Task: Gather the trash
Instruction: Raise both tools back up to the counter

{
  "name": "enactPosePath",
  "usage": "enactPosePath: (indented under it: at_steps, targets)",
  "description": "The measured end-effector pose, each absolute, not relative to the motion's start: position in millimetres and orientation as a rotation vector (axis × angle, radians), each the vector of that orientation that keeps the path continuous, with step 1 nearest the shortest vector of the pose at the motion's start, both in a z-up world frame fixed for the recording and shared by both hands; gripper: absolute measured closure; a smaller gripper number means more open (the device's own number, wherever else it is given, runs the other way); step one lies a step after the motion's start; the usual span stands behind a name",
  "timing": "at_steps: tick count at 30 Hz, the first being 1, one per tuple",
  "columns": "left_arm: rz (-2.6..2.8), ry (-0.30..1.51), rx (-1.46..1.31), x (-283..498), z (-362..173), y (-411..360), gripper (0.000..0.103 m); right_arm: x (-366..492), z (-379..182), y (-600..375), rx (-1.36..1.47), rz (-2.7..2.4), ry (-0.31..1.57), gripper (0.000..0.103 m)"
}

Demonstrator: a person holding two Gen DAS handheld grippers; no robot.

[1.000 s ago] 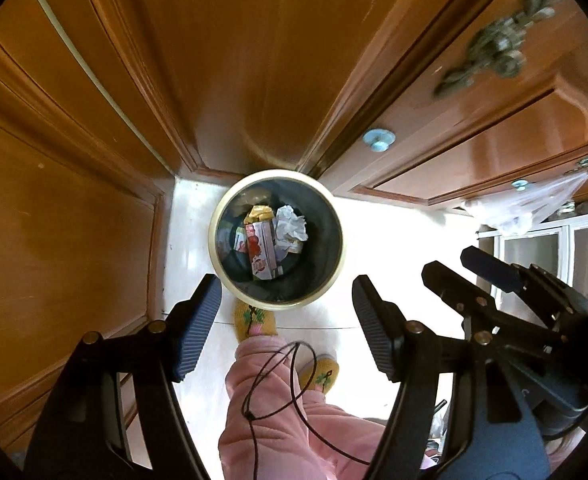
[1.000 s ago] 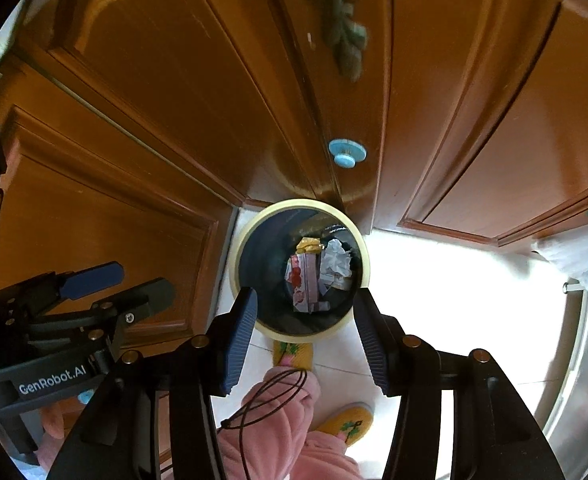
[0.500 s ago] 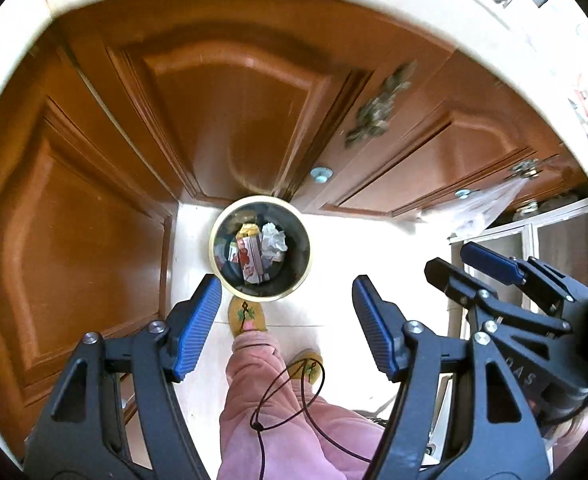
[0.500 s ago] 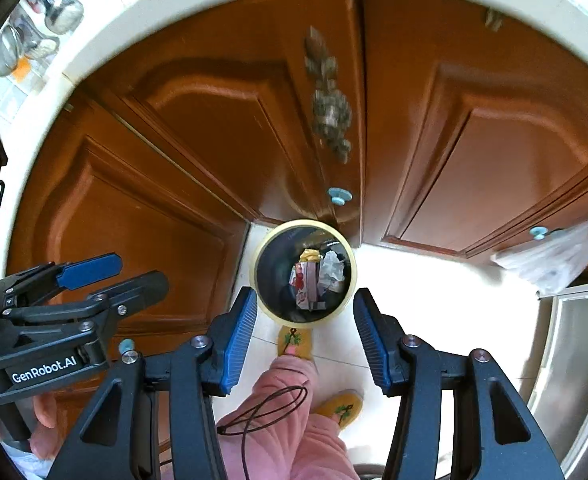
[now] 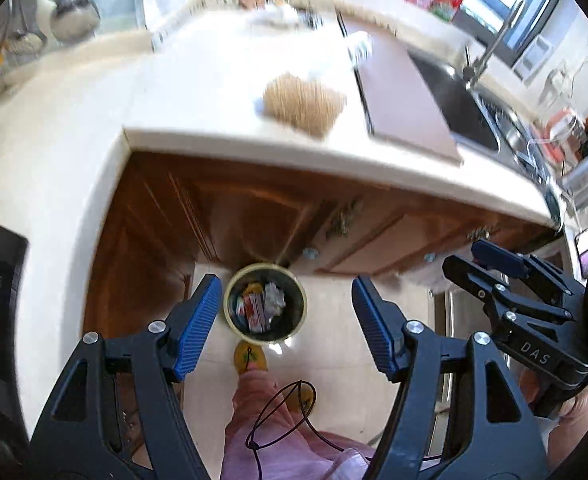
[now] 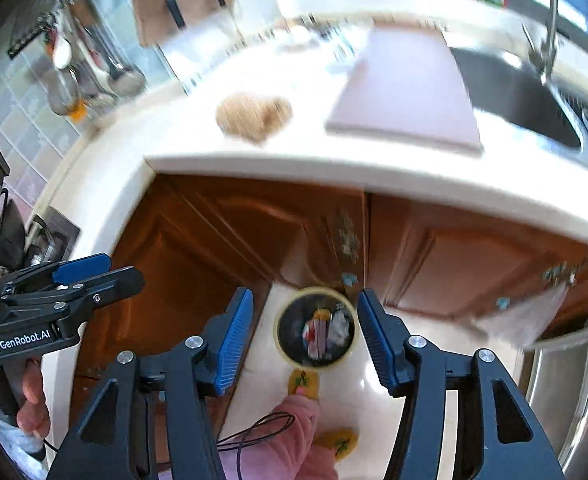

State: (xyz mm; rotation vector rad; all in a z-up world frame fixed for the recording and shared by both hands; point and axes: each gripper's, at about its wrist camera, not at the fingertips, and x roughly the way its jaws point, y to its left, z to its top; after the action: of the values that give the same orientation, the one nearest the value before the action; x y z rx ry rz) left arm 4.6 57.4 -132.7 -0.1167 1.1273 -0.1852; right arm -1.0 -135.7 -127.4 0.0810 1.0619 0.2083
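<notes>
Cream kitchen counter (image 5: 198,92) stands above brown wooden cabinets (image 6: 222,240), where a round dark trash bin (image 5: 265,307) with wrappers waits handy, while left gripper (image 5: 282,320) gapes empty and right gripper (image 6: 305,334), opening, holds nothing.

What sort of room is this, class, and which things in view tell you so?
Most likely a home kitchen: a sink with a tap set into the countertop, wooden cupboards beneath, and utensils hanging on the tiled wall.
</notes>
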Motion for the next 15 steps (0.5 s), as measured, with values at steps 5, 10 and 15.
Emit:
enactPosePath:
  at_steps: [5,10,15]
  targets:
    - [-0.169,1.086,-0.108,25.8,-100.4,64.7,0.038,31.4,-72.4,-119.1,0.026,0.26,0.982,0.036]
    - [-0.159,1.07,-0.088,56.4,-91.3,69.7,0.038,78.1,-43.4,-105.4,-0.009,0.299,0.952,0.035]
    - [-0.161,1.084,-0.077,96.0,-101.2,73.1,0.038,138.0,-49.8,-88.5,-0.049,0.339,0.98,0.032]
